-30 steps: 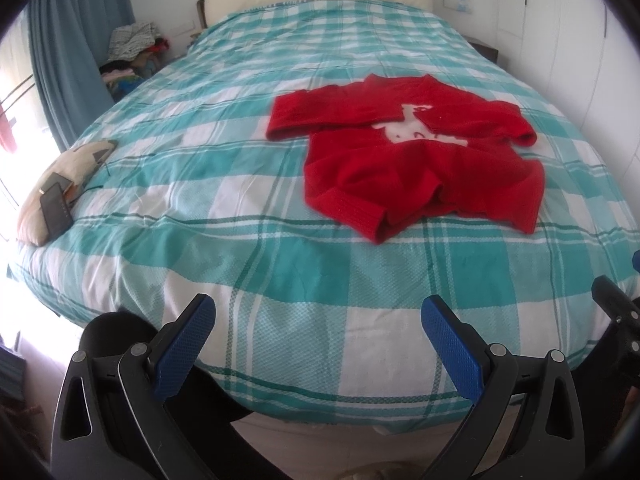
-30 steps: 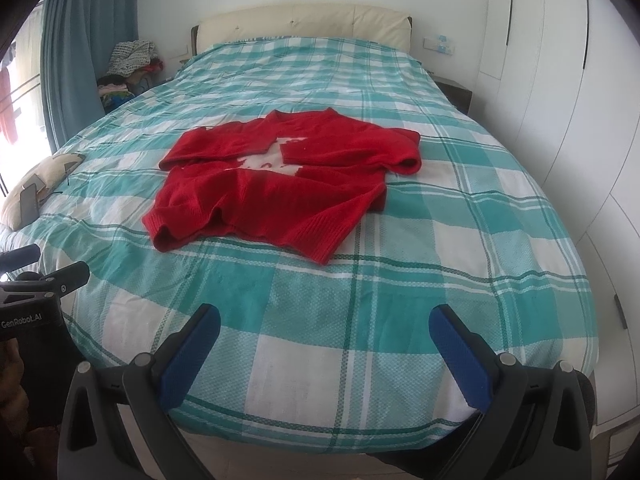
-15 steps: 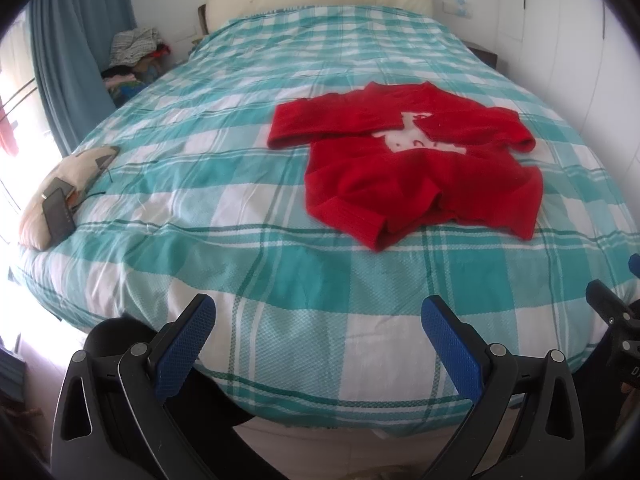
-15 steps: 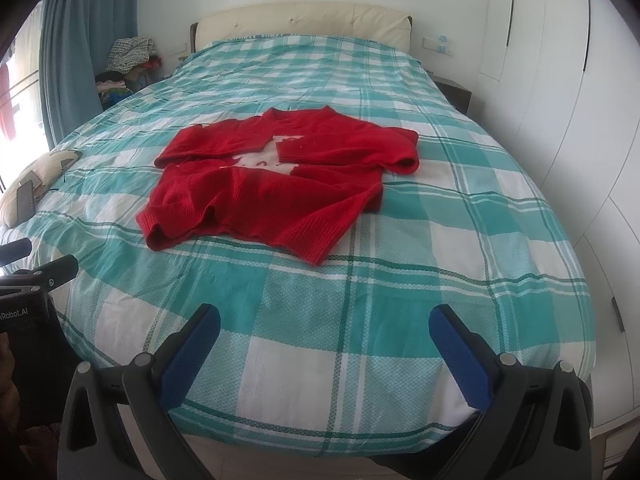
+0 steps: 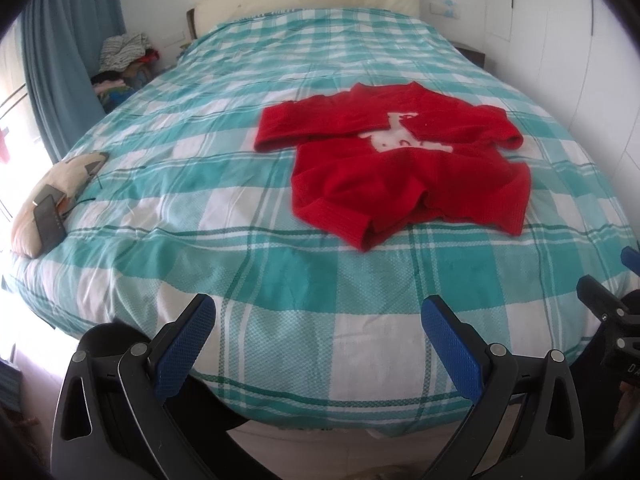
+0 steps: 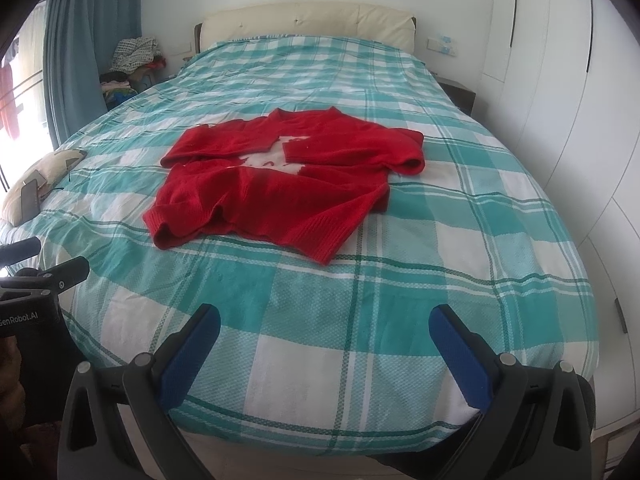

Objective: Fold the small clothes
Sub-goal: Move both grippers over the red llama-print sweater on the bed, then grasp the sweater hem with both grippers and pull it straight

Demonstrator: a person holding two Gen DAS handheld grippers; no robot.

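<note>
From my feed, a bed [image 6: 400,288] in a teal-and-white checked cover fills the room, its cream padded headboard [image 6: 304,20] against the far white wall. White wardrobe doors [image 6: 560,80] line the right. Blue curtains [image 6: 80,40] frame a bright window far left, beside a heap of clothes [image 6: 134,54]. A cushion [image 5: 52,196] lies at the bed's left edge.

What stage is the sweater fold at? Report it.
Done: both sleeves of the red sweater already lie crossed over its chest on the bed. In hand: nothing; the left tool and right tool are both open at the foot of the bed, away from the sweater. Left: folding the rumpled body.
</note>
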